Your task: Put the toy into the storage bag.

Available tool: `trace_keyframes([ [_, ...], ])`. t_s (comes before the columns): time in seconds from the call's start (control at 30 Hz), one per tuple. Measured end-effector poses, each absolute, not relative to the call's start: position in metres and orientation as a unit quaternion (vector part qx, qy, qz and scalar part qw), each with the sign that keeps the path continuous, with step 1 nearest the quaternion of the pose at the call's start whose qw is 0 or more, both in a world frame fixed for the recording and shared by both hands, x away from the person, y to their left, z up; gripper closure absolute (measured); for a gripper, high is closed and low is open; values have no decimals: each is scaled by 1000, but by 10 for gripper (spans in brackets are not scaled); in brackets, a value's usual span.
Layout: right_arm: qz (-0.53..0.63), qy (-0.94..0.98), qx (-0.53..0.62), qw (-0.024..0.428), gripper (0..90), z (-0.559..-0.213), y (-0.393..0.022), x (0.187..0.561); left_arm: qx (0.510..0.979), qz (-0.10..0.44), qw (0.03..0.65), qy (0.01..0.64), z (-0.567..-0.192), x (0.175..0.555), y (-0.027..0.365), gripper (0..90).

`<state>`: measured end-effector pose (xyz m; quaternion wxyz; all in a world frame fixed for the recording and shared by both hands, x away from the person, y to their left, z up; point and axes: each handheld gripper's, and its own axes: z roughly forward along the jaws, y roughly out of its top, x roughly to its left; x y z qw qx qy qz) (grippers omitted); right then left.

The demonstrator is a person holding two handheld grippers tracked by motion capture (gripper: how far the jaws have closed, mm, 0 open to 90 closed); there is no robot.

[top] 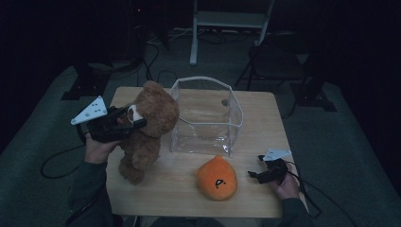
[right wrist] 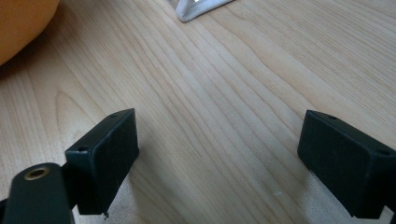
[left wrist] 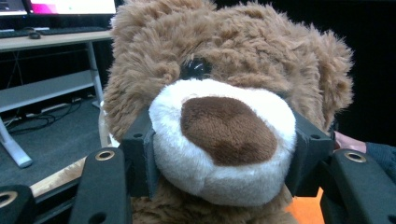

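The left gripper (top: 134,119) has the teddy bear (top: 147,130) by the snout, both black pads clamped on either side of the white muzzle, and in the left gripper view you can see the plush bulging between them, brown nose dead centre (left wrist: 227,129). The bear is upright at the left side of the wooden table (top: 265,137), head level with the gripper, legs hanging down to the tabletop near the front-left corner. Just beside it, touching or nearly touching its shoulder, stands the clear plastic container (top: 206,116) with its white rim, open at the top and sitting mid-table toward the far edge. In front of the container, nearer the person, lies the orange plush (top: 216,178), a rounded thing with a small dark mark on its face. Over on the right, the right gripper (top: 254,175) rests low by the table's front-right corner, held in the person's hand and pointing toward the orange plush; its jaws stand wide apart with only bare wood grain between them (right wrist: 219,154), gripping nothing. The orange plush peeks into the upper-left corner of the right gripper view (right wrist: 21,23), well apart from the pads.
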<state>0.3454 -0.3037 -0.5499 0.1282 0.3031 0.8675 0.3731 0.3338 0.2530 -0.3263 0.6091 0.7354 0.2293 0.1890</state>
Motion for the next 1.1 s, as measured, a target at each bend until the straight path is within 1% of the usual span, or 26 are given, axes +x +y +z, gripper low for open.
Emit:
trace_keyframes([
  [1.1, 373, 868, 303, 128, 116, -550, -304, 345, 721, 210, 616, 238, -303, 344, 253, 407],
])
